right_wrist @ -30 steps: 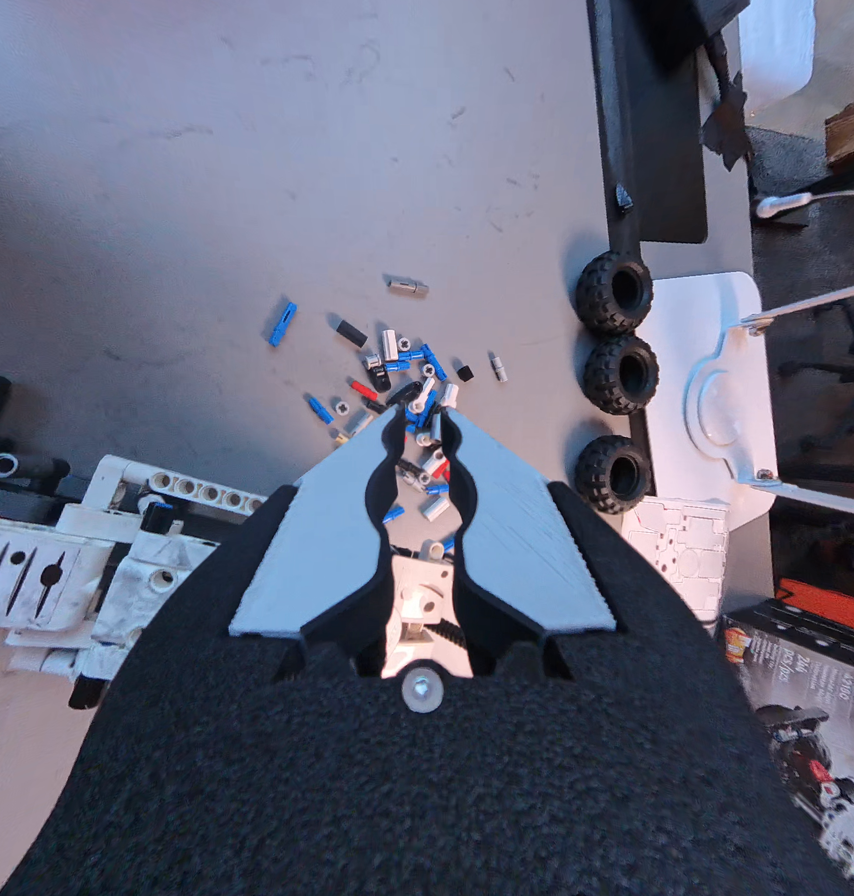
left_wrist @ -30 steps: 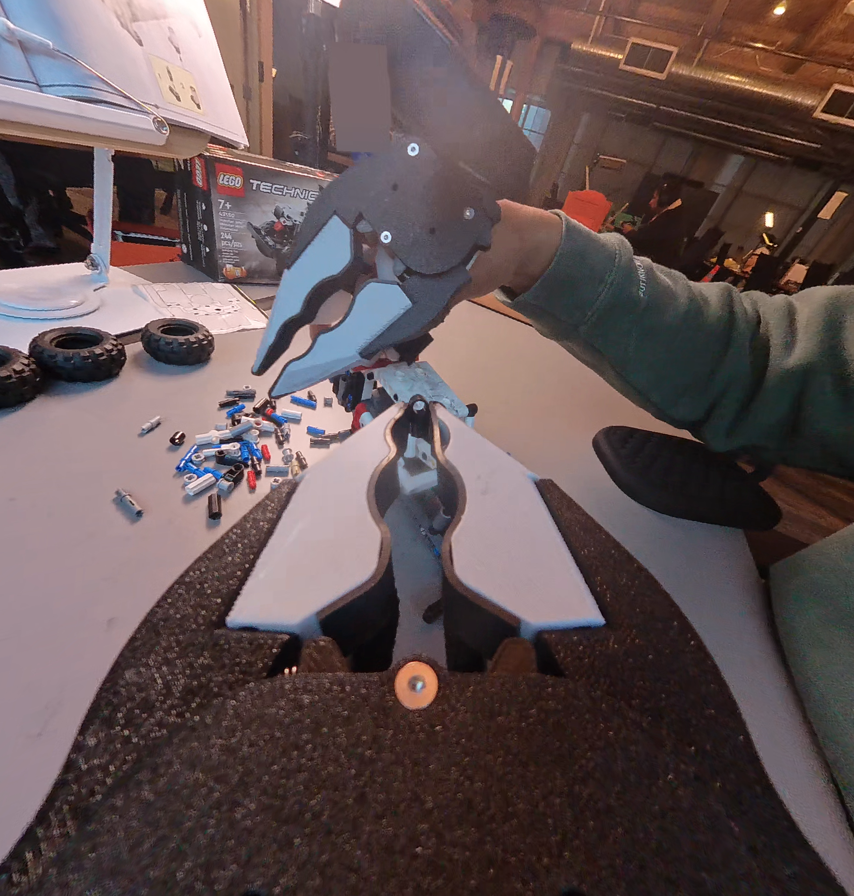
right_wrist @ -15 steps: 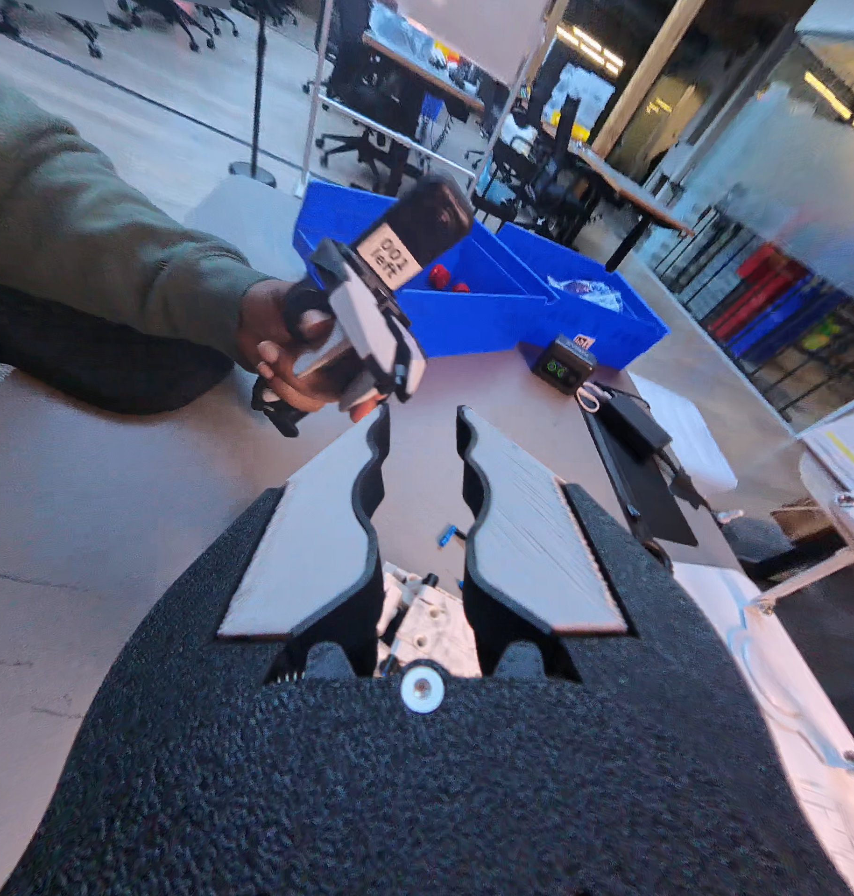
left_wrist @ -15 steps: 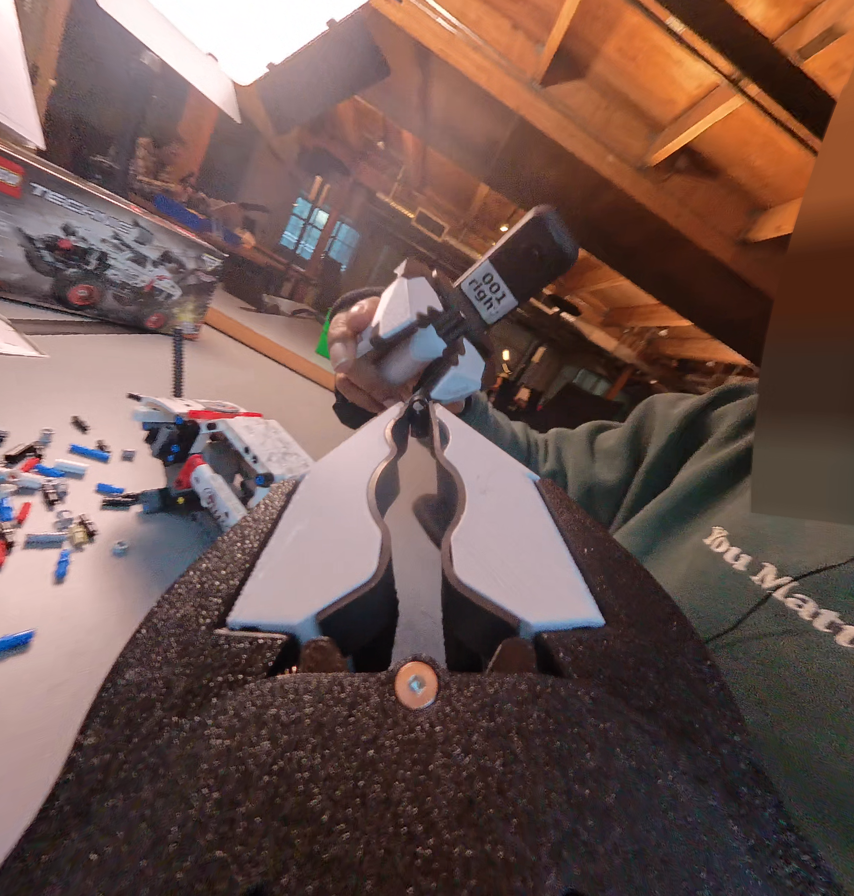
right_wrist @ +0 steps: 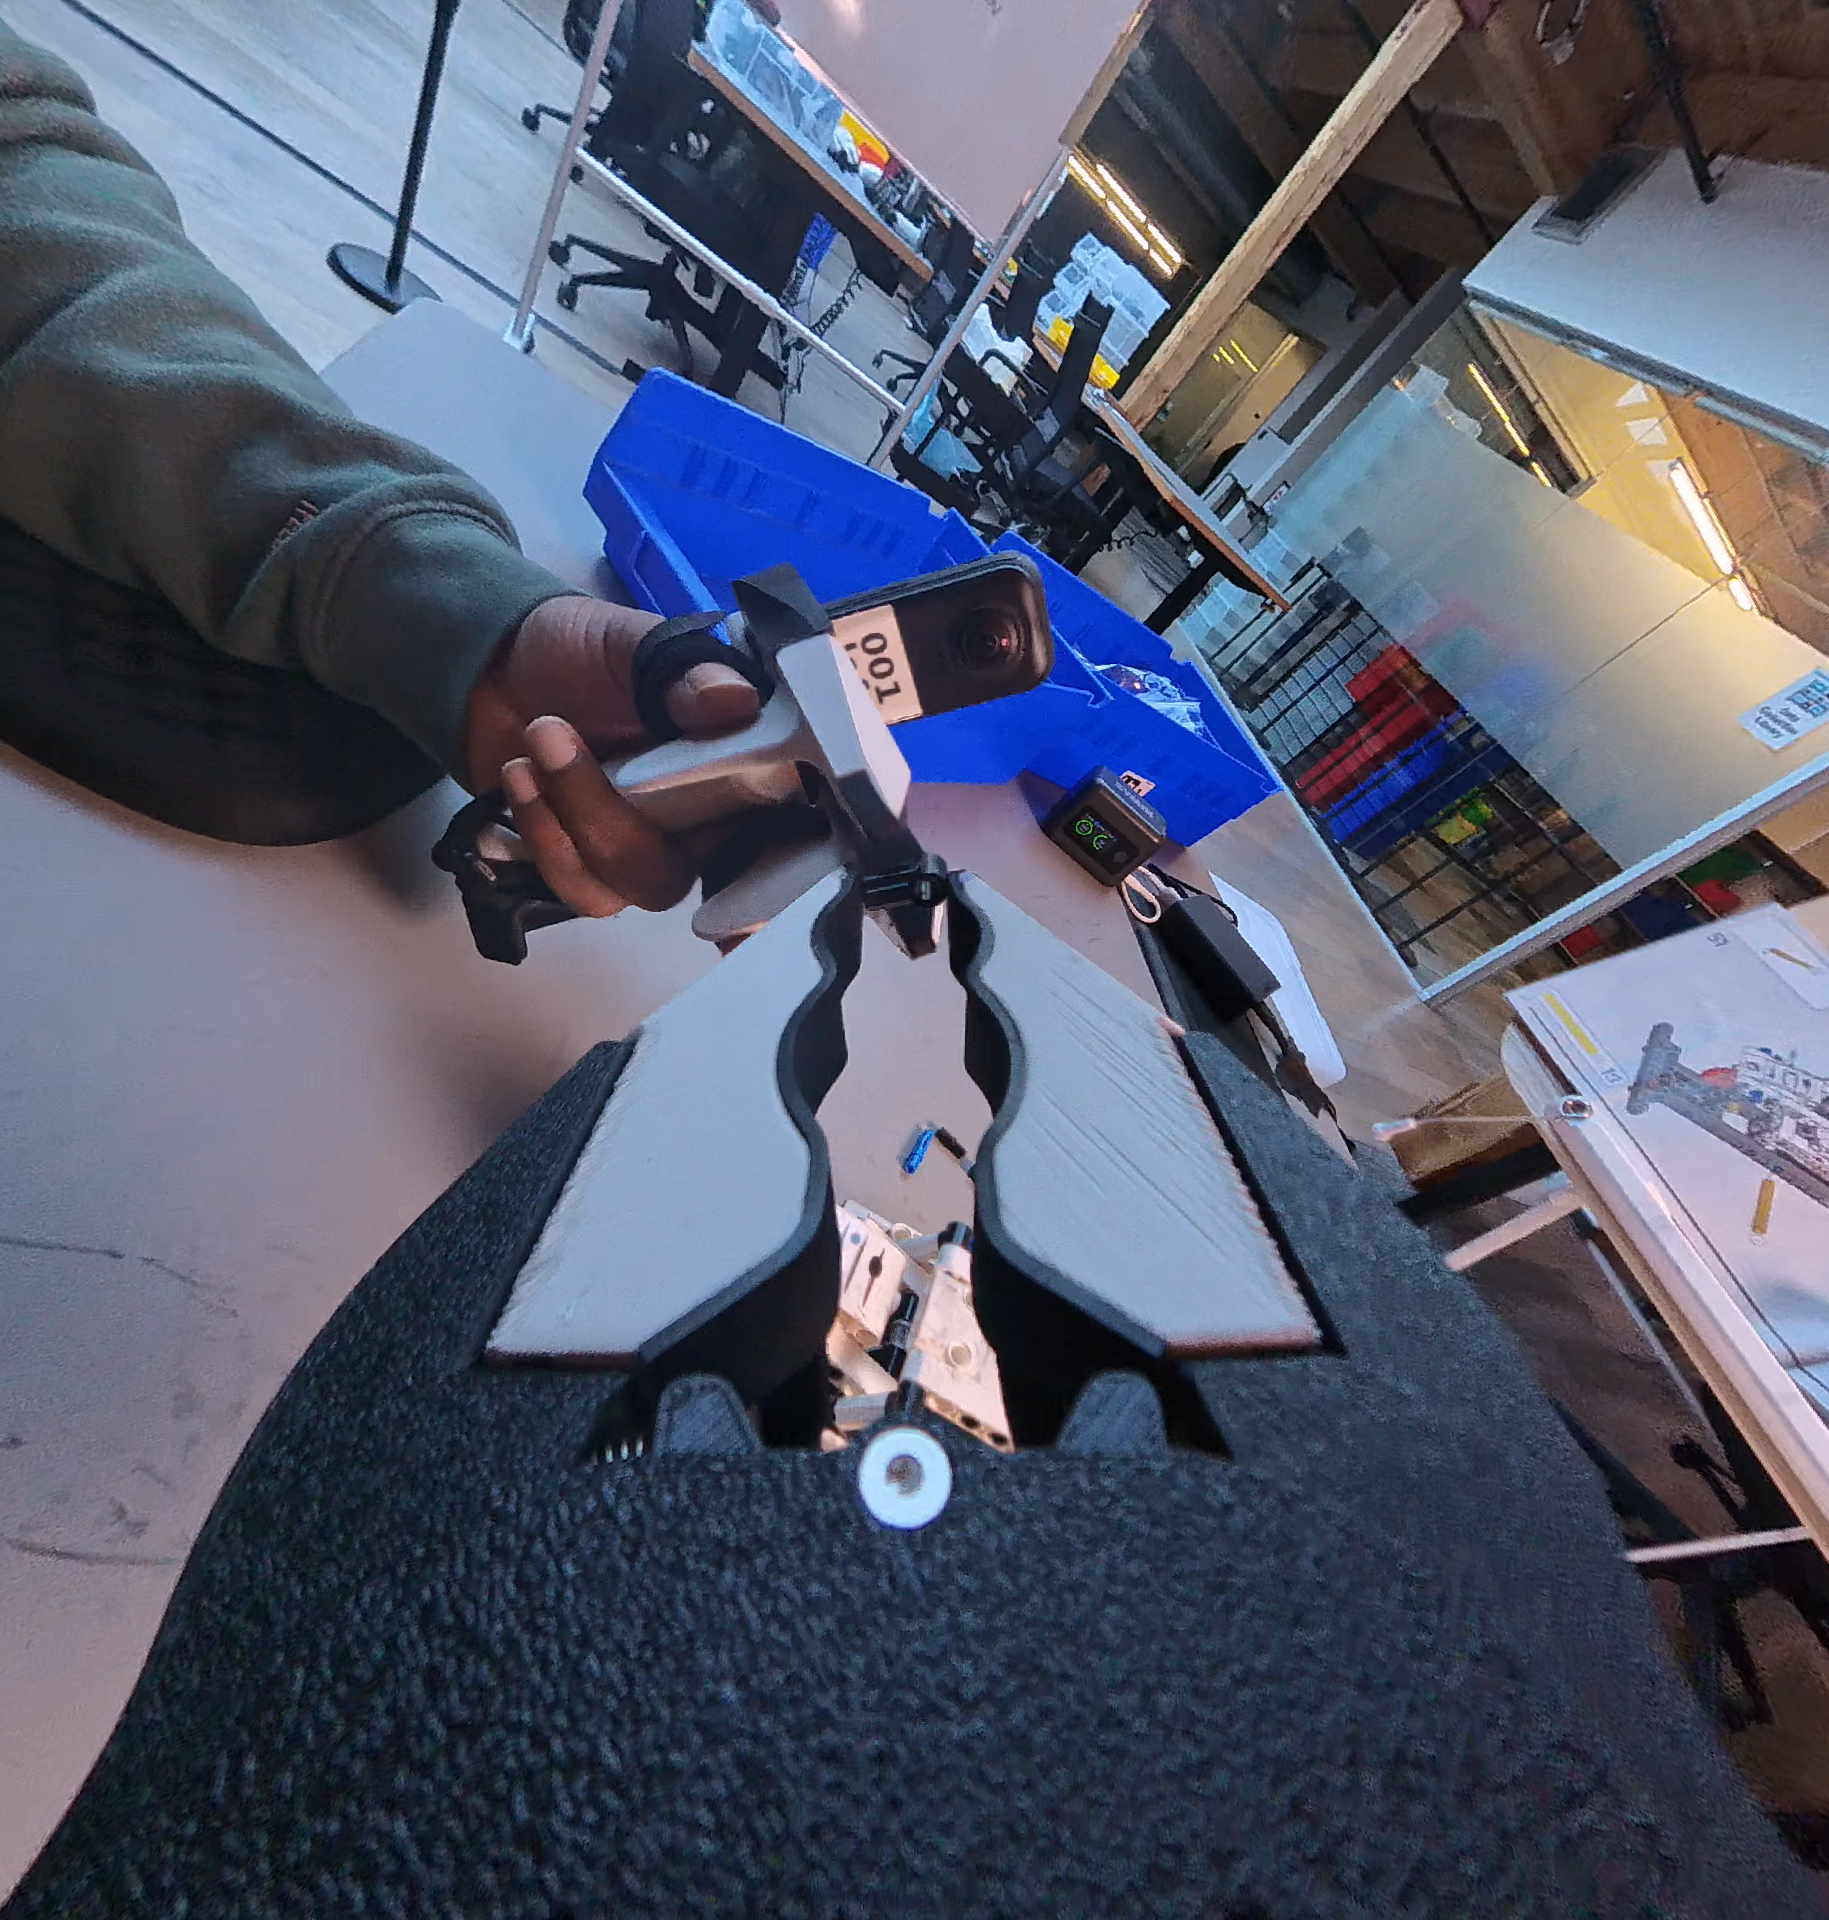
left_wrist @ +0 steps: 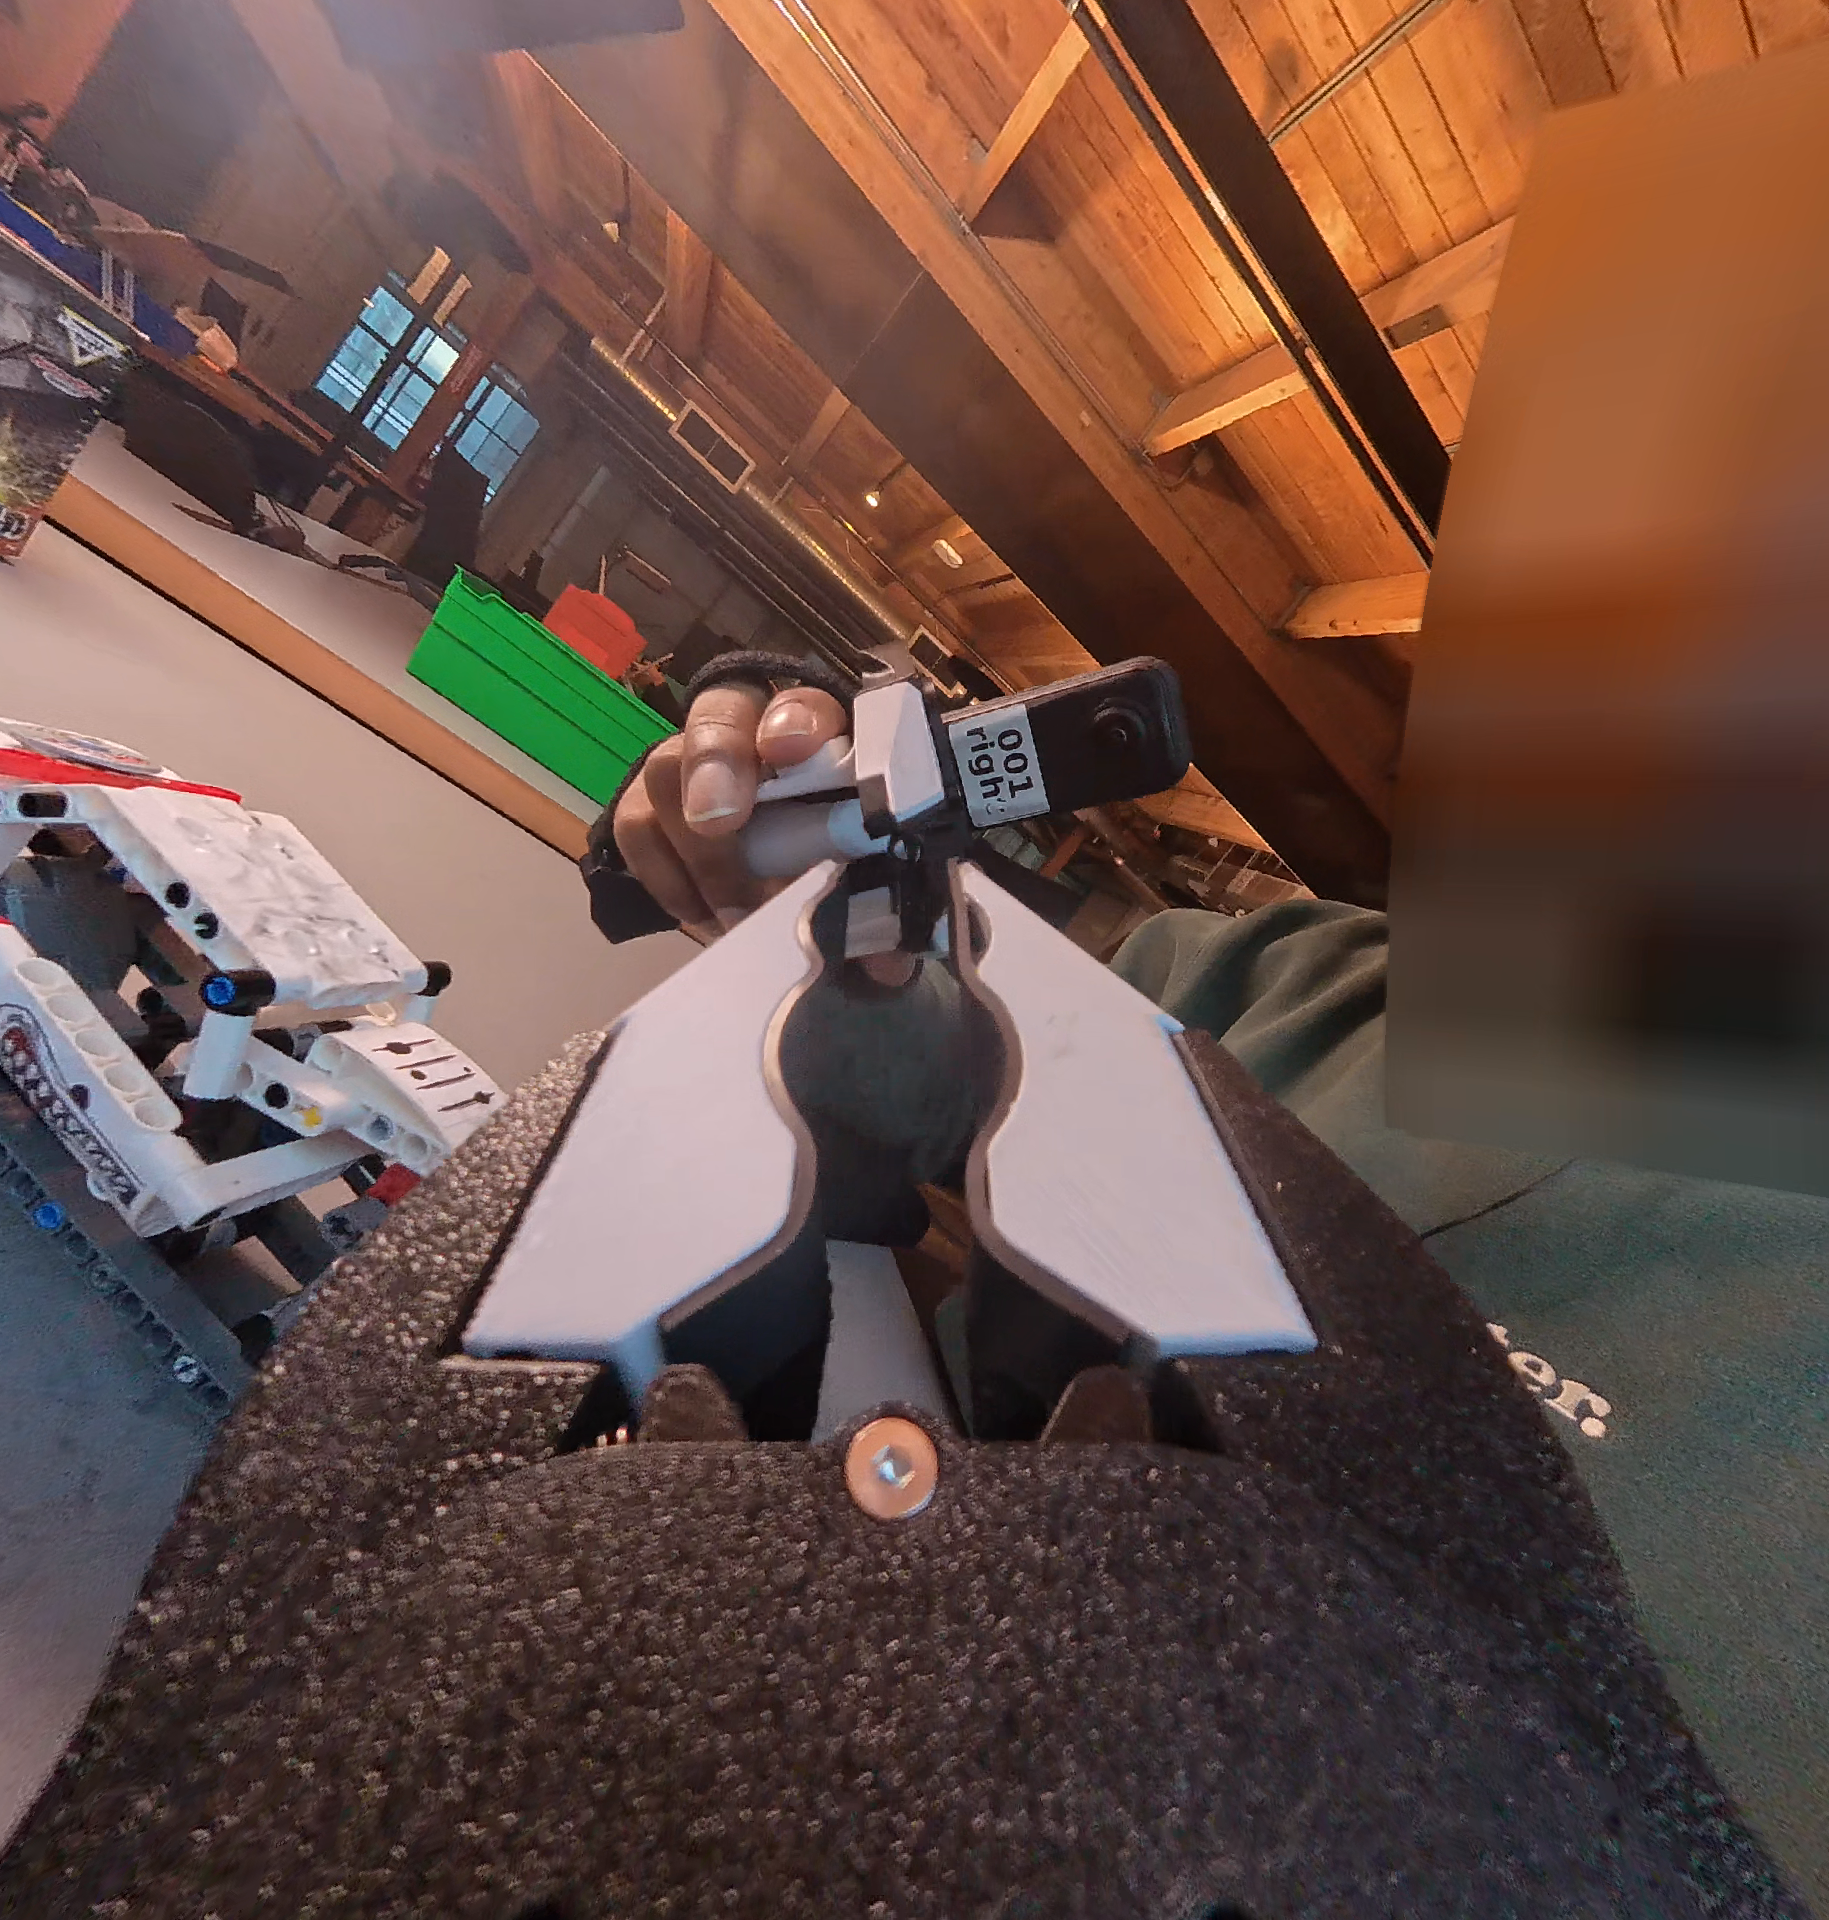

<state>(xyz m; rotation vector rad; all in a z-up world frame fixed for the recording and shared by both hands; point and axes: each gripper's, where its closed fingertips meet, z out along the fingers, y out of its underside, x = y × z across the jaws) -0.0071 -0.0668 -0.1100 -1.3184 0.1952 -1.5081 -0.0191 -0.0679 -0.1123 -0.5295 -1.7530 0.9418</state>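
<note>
Grey-white fingers on both tongs, black textured bodies, both lifted off the pale grey tabletop (right_wrist: 162, 1039) and aimed at each other.

Left tongs (left_wrist: 894, 883): tips parted by a narrow gap, nothing between them. In the right wrist view the same tool shows farther off, gripped by a hand (right_wrist: 588, 769) in a green sleeve (right_wrist: 214, 468), with a black camera (right_wrist: 951, 644) bearing a white sticker on top.

Right tongs (right_wrist: 899, 894): spread, gap clearly wider than the left's, empty. In the left wrist view it sits straight ahead, held by the other hand (left_wrist: 702, 810), black camera (left_wrist: 1076, 748) with white sticker mounted above.

White, red and black brick-built vehicle model (left_wrist: 162, 997) rests on the tabletop to the left of the left tongs, apart from them; a part of it shows below the right tongs, through the gap between the fingers. One small blue pin (right_wrist: 915, 1148) lies on the tabletop near it.

Beyond: blue plastic bins (right_wrist: 785, 520), a small black device with a lit green display (right_wrist: 1102, 826) just beside them, a black adapter with cable (right_wrist: 1211, 945), an open instruction booklet on a white stand (right_wrist: 1720, 1101) at right. Green plastic bin (left_wrist: 525, 675) far off in the left wrist view.
</note>
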